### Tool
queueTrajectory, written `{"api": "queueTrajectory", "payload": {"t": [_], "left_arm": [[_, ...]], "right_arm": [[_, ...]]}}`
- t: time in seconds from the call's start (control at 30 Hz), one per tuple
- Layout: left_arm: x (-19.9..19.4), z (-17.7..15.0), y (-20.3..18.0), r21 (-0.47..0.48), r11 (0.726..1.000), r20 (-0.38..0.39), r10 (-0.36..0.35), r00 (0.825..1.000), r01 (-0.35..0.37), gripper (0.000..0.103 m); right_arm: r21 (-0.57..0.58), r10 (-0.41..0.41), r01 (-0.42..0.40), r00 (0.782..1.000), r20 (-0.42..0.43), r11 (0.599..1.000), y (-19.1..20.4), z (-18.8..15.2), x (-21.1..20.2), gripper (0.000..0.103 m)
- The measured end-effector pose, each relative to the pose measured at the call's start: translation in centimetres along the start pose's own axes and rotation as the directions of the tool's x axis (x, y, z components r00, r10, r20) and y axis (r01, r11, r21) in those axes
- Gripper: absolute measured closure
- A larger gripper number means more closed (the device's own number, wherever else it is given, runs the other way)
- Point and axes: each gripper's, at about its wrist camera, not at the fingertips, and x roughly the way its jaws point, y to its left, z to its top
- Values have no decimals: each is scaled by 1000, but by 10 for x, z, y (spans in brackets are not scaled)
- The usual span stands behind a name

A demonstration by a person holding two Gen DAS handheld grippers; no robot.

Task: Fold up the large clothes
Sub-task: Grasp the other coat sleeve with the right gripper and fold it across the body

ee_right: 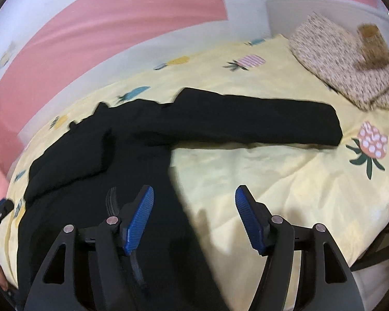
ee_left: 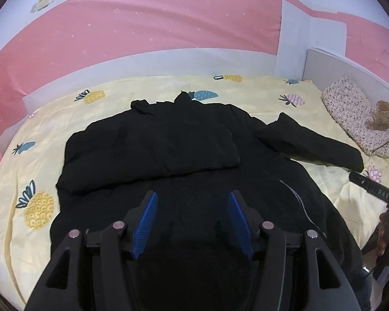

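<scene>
A large black jacket [ee_left: 184,150] lies flat on the bed. Its left sleeve is folded across the chest [ee_left: 153,153]. Its right sleeve [ee_left: 313,140] sticks out to the right, also seen in the right wrist view [ee_right: 256,119]. My left gripper [ee_left: 192,197] is open and empty, hovering above the jacket's lower body. My right gripper [ee_right: 194,191] is open and empty, above the jacket's right edge [ee_right: 173,171] and the sheet below the outstretched sleeve. The right gripper's body shows at the left wrist view's right edge [ee_left: 376,191].
The bed has a yellow pineapple-print sheet [ee_right: 285,186]. A patterned pillow [ee_left: 355,114] with a small brown plush toy [ee_left: 381,115] lies at the head, by a white headboard [ee_left: 350,64]. A pink and white wall [ee_left: 142,26] runs behind the bed.
</scene>
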Motion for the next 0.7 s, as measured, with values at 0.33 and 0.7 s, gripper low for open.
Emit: {"api": "queueTrajectory", "payload": {"t": [0.33,0.7], "left_arm": [[65,13,-1,40,999,-23,16,1000,-15,43],[133,29,56,-21,995,-66,96,993,-98,43]], "right_arm": [[223,-63,75,996,-62,972,-86,23,62,37],[505,-44,57,998,-36,861,-164,38,103,36]]}}
